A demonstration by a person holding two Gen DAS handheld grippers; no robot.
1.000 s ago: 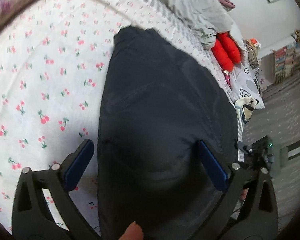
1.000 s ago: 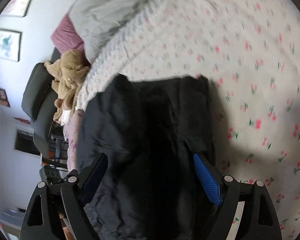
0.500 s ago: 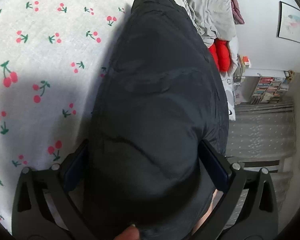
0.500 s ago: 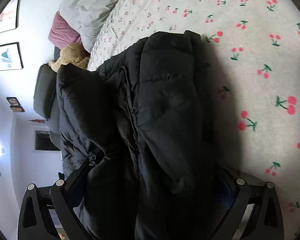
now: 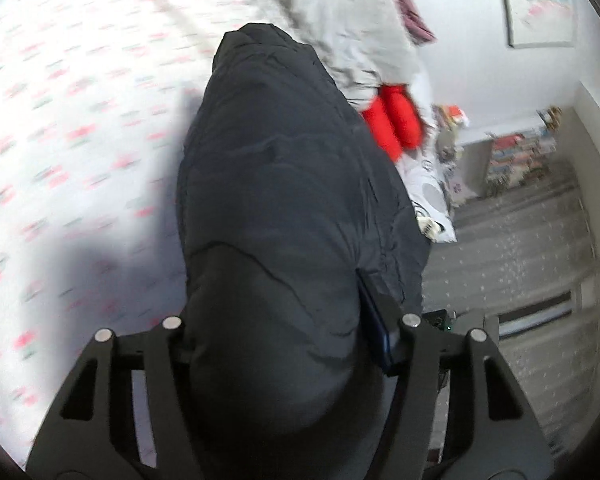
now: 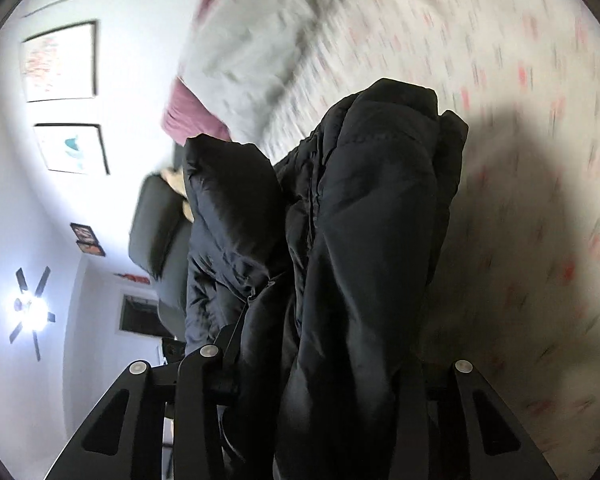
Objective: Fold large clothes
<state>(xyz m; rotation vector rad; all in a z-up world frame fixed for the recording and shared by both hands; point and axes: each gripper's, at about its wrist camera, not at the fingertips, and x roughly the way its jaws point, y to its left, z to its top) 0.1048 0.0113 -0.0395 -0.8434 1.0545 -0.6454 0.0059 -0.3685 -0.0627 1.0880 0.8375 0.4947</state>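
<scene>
A large black puffer jacket (image 5: 276, 200) lies bunched on the cherry-print bedsheet (image 5: 68, 128). In the left wrist view my left gripper (image 5: 276, 320) is shut on a thick fold of the jacket, which fills the space between the fingers and hides the left one. In the right wrist view the jacket (image 6: 372, 220) hangs in folds and my right gripper (image 6: 324, 360) is shut on its bulk, lifted above the sheet (image 6: 532, 208). Both views are motion-blurred.
A grey duvet (image 5: 352, 20) and a red plush (image 5: 396, 124) lie at the bed's far side. A bookshelf (image 5: 516, 156) stands by the wall. In the right wrist view there are a grey pillow (image 6: 260, 52), a dark armchair (image 6: 160, 220) and wall pictures (image 6: 60, 64).
Both grippers have closed on the jacket and lifted it off the sheet. The cameras have swung, showing more of the room and walls.
</scene>
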